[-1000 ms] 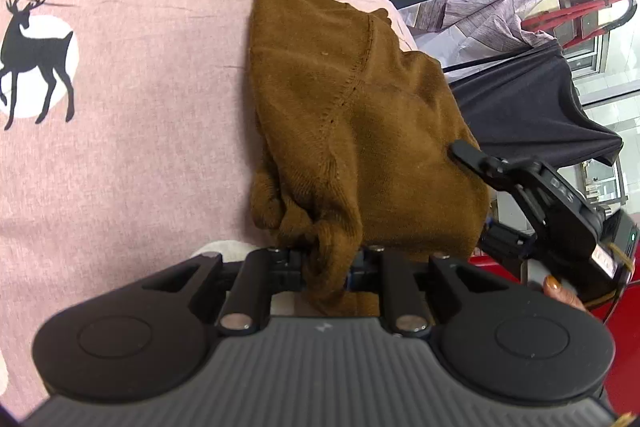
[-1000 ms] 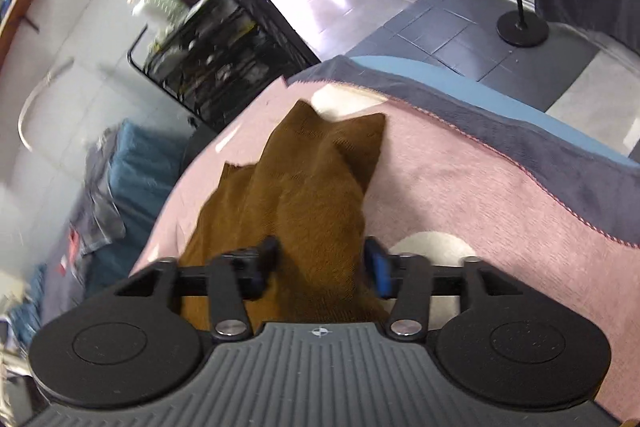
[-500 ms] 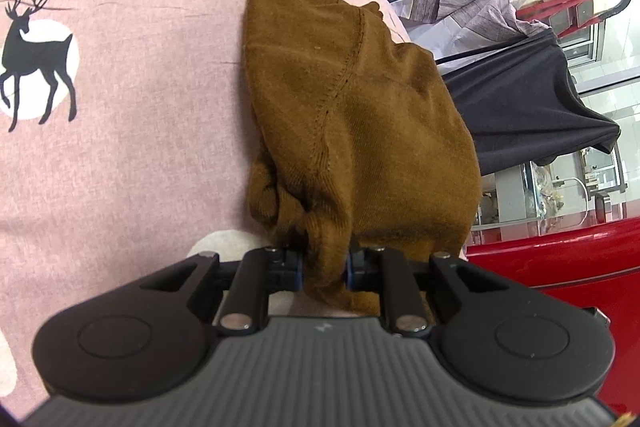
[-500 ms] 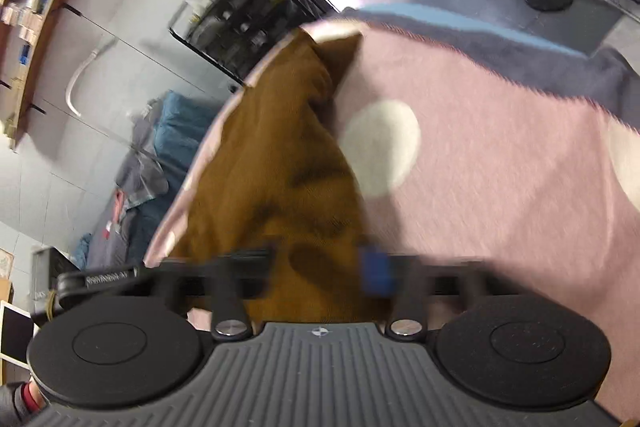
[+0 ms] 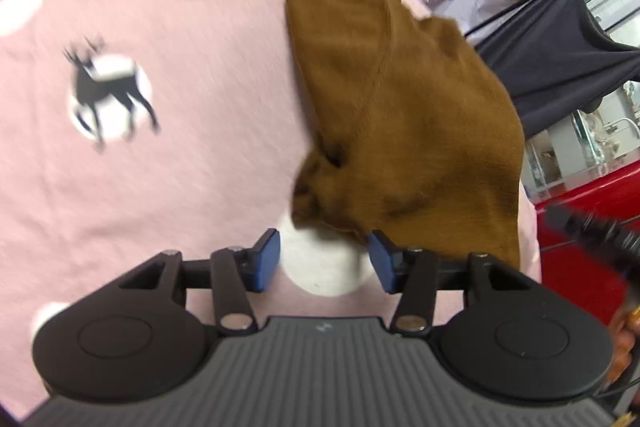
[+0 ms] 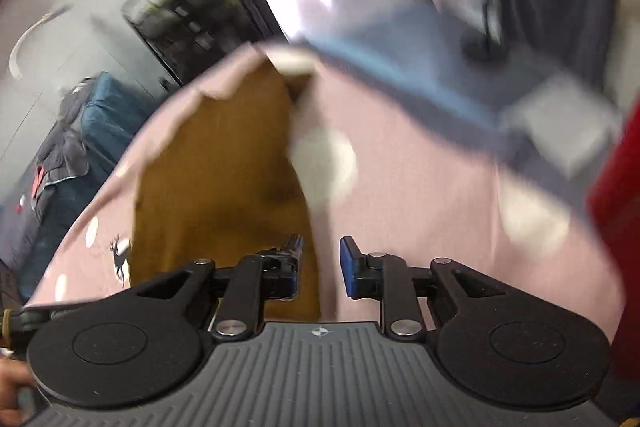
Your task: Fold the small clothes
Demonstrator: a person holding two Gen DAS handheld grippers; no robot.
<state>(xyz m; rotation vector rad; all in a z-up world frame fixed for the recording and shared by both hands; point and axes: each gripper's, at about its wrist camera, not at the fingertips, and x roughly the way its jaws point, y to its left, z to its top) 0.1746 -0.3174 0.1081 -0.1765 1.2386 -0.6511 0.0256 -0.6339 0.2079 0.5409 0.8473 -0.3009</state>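
Note:
A brown knit garment (image 5: 400, 115) lies folded on the pink bed sheet (image 5: 180, 187), with its near-left corner bunched. My left gripper (image 5: 323, 261) hovers just short of that bunched edge. Its jaws are opening, and between the blue pads (image 5: 266, 259) only a white dot of the sheet shows. In the right wrist view the garment (image 6: 216, 179) lies to the left. My right gripper (image 6: 320, 267) hangs over its right edge, jaws opening and gripping nothing; cloth and sheet lie below the gap. Both views are blurred.
The sheet carries a black deer print (image 5: 108, 95) and white dots. Its far edge has a blue-grey border (image 6: 420, 91). Beyond the bed stand a black wire rack (image 6: 192, 23), a blue pile of clothes (image 6: 80, 131), a red object (image 5: 592, 203) and hanging dark cloth (image 5: 560, 59).
The left gripper was shut on the garment's bunched corner and has let go. The right gripper has also released the cloth. Both have pulled back and up; the garment stays on the sheet.

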